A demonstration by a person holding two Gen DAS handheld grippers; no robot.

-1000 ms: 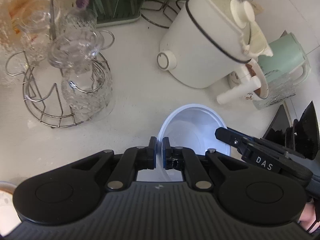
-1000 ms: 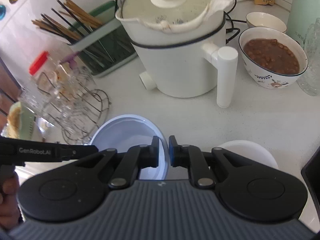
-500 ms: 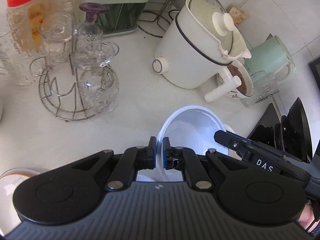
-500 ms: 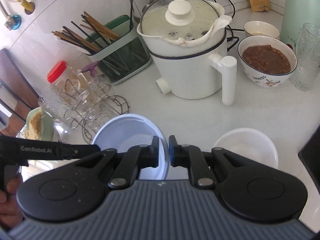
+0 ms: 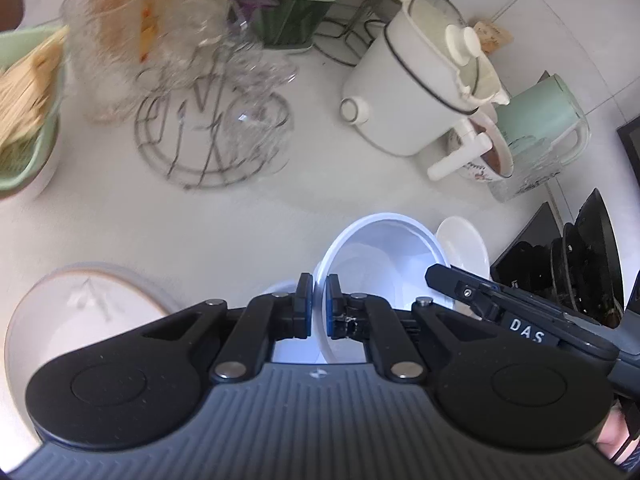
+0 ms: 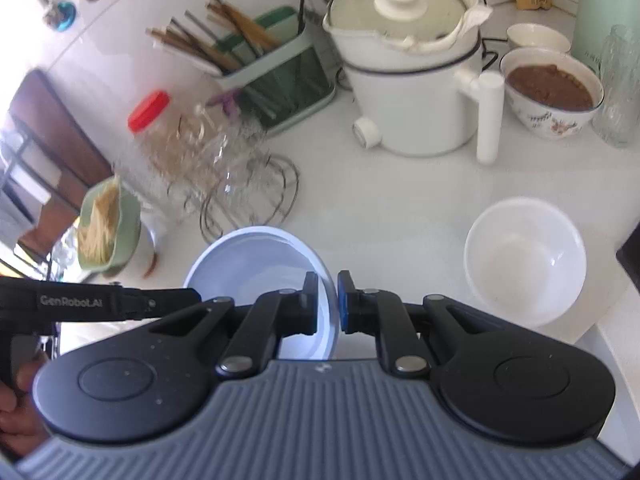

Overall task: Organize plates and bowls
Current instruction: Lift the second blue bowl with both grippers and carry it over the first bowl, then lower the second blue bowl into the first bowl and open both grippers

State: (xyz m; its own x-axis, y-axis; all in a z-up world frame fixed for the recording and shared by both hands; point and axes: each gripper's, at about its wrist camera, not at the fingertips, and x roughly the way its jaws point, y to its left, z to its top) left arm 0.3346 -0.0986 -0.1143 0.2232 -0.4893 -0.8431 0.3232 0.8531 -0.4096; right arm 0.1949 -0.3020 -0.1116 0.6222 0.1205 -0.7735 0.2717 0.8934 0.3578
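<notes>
white counter (image 6: 400, 208), both tools pinching pale bowl (image 6: 256, 264) rim, "genrobot.ai", "das" labels

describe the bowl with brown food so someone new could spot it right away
Start at the big white lidded cooker at the back of the counter. Just right of its stick handle sits the patterned bowl, full of brown food. The small bowl behind it and the white bowl nearer the grippers are plain.

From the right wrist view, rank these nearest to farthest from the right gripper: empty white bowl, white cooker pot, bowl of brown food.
1. Empty white bowl, just right of the right gripper.
2. White cooker pot, ahead at centre.
3. Bowl of brown food, far right, beside the pot's handle.
</notes>
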